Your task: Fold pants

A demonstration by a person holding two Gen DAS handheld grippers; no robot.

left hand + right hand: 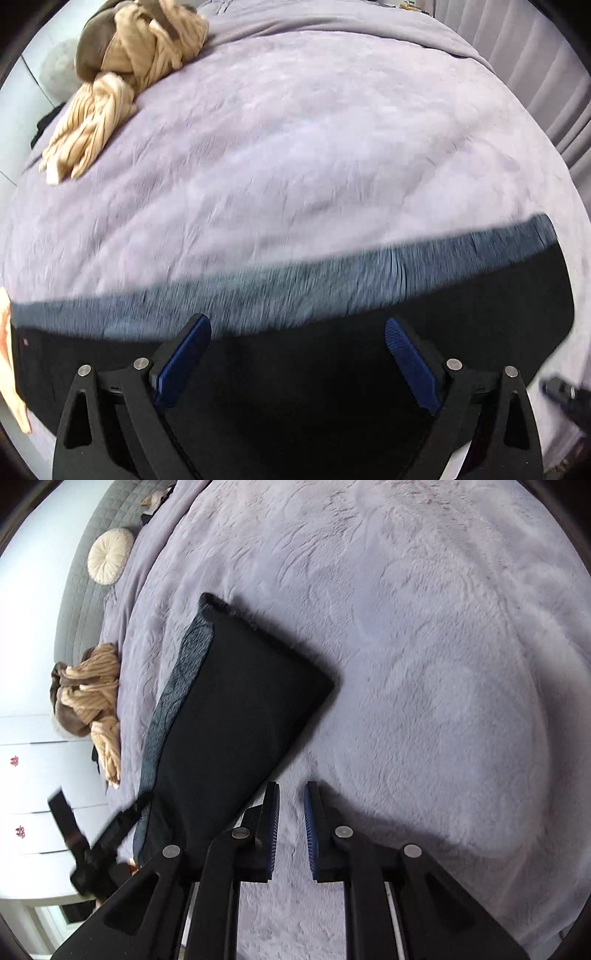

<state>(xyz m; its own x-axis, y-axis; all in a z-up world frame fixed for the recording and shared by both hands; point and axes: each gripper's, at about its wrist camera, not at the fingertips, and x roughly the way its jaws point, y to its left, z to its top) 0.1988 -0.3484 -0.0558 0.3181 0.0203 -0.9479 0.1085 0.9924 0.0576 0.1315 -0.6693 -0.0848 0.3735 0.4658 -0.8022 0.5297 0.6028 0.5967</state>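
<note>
We see black pants (pixel 295 387) beneath our left tongs (pixel 297 332), spread apart; right tongs (pixel 291 794), slightly parted and empty, sit just beside them (pixel 229 720).

Black pants (pixel 236 716): matt cloth, fuzzy grey lining. Blanket (pixel 424 646): plush lilac fleece. Ribbed tan knit garment (pixel 122 88).

Pants (pixel 332 387) cut off below — left gripper (pixel 85 842) motion-blurred

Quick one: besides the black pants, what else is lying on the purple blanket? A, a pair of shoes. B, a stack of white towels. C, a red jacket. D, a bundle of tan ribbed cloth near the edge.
D: a crumpled tan ribbed cloth lies on the purple blanket near its edge, apart from the black pants.
</note>
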